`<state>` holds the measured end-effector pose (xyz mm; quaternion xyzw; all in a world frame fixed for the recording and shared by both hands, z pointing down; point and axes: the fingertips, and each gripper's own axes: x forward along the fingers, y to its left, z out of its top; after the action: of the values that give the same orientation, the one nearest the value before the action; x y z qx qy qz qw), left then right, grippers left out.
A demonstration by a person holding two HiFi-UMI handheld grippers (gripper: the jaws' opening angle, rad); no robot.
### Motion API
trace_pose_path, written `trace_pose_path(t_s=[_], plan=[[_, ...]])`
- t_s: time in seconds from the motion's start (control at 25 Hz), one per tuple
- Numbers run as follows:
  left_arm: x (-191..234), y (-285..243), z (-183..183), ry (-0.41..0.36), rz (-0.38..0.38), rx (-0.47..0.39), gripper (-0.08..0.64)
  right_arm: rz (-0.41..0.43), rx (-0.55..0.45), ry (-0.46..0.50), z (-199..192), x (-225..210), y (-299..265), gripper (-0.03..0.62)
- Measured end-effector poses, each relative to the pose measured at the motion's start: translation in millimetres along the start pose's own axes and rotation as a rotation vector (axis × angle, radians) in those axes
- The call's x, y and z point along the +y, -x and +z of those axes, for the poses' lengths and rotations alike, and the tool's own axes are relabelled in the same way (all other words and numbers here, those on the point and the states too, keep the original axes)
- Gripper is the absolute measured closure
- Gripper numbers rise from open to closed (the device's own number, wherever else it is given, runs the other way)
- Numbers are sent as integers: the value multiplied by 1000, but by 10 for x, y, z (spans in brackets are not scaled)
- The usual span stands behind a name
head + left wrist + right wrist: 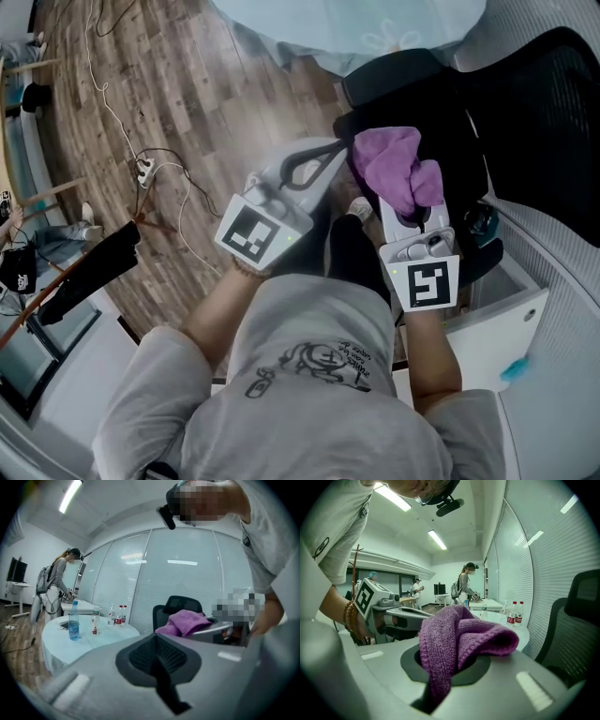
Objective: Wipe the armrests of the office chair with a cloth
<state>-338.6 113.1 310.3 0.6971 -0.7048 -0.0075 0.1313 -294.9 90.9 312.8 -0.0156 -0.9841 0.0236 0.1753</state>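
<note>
Head view: wooden floor (187, 84) (chair (544, 112), cloth (389, 164))

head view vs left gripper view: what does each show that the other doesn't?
Head view only: wood floor with a power strip and cables, and the marker cubes on both grippers. Left gripper view only: water bottles, and a person standing at the back of the room. Both: the purple cloth clamped in the right hand-held gripper, and the black office chair.
</note>
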Motion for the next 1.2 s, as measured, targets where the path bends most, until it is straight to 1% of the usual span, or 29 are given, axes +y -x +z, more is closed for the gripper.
trace_pose_path(t_s=[0.32, 0.84, 1.04, 1.2], plan=[[300, -124, -455, 31, -9, 34, 560, -9, 15, 4, -315, -118, -425, 558], [686, -449, -960, 14, -38, 65, 560, -11, 29, 11, -729, -289, -979, 558], [828, -556, -1121, -6, -42, 77, 560, 0, 44, 24, -870, -343, -1204, 558], [963, -636, -1257, -1, -30, 94, 560, 13, 51, 52, -989, -438, -1408, 558]])
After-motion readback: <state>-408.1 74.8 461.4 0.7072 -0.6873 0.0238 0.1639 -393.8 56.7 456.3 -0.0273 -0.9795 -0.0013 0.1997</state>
